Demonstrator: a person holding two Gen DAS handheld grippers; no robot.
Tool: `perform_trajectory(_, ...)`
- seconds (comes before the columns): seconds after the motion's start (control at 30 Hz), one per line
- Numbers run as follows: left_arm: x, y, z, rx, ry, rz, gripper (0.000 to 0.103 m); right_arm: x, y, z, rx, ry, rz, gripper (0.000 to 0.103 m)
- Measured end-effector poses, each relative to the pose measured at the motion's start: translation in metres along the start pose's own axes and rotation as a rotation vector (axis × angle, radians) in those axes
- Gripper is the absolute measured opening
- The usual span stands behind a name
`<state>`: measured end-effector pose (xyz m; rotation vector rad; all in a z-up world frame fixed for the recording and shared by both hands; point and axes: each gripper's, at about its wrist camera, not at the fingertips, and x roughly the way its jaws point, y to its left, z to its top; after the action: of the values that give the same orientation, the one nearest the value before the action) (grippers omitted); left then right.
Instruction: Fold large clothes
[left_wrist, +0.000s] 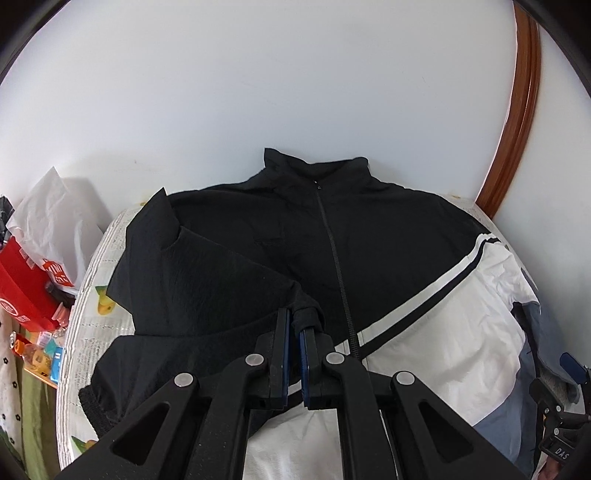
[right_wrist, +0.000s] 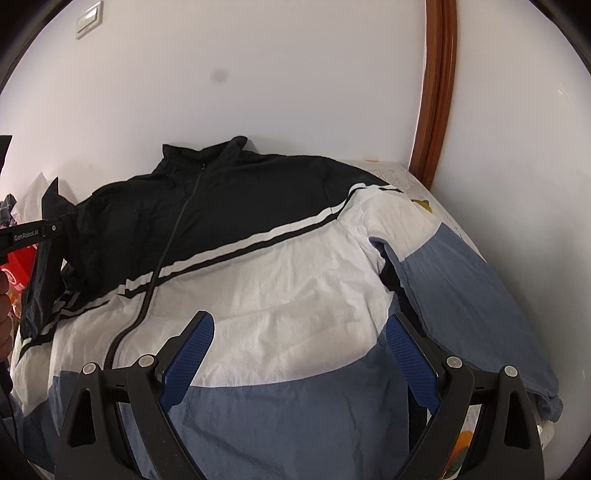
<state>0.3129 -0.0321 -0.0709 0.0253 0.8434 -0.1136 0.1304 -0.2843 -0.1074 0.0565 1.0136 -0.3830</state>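
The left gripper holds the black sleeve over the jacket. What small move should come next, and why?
Probably lower the black sleeve onto the chest and release it. The left gripper is shut on the sleeve's cuff near the zipper, so the sleeve already lies folded across the jacket. The right gripper is open above the hem, holding nothing.

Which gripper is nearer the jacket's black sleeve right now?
Left. The left gripper is shut on the black sleeve; the right gripper hovers open over the jacket's blue hem.
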Motion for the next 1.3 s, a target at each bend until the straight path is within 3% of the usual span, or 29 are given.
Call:
perform_trajectory(0.1, 0.001, -0.004, -0.002, 0.011, 0.012, 0.004, 0.007, 0.0, 0.0, -0.002, -0.005, 0.003, -0.004, 0.093)
perform_trajectory(0.17, -0.001, -0.003, -0.003, 0.007, 0.018, -0.007, 0.014, -0.001, 0.001, -0.002, -0.006, 0.001, 0.0, 0.093)
perform_trajectory(0.27, -0.009, 0.001, -0.007, -0.018, 0.023, -0.023, 0.034, -0.008, 0.004, -0.001, -0.012, -0.011, 0.007, 0.093)
perform_trajectory(0.33, -0.016, 0.004, -0.009, -0.022, 0.011, -0.03, 0.059, -0.014, 0.008, -0.002, -0.022, -0.018, 0.017, 0.093)
perform_trajectory(0.37, -0.023, 0.006, -0.011, -0.025, -0.005, -0.03, 0.064, -0.016, 0.011, -0.002, -0.028, -0.022, 0.023, 0.091)
perform_trajectory(0.6, -0.057, 0.029, -0.027, -0.041, -0.052, -0.006, 0.066, -0.027, 0.036, -0.003, -0.06, -0.02, 0.066, 0.064)
perform_trajectory(0.77, -0.074, 0.077, -0.049, -0.111, -0.054, 0.065, 0.066, -0.034, 0.07, 0.0, -0.116, -0.06, 0.116, 0.056)
perform_trajectory(0.93, -0.081, 0.13, -0.082, -0.183, -0.014, 0.103, 0.068, -0.037, 0.122, 0.012, -0.196, -0.075, 0.233, 0.056)
perform_trajectory(1.1, -0.078, 0.166, -0.12, -0.222, 0.032, 0.097, 0.07, -0.027, 0.176, 0.02, -0.249, -0.034, 0.368, 0.059)
perform_trajectory(1.3, -0.063, 0.188, -0.15, -0.269, 0.073, 0.044, 0.07, 0.008, 0.228, 0.017, -0.257, 0.037, 0.413, 0.059)
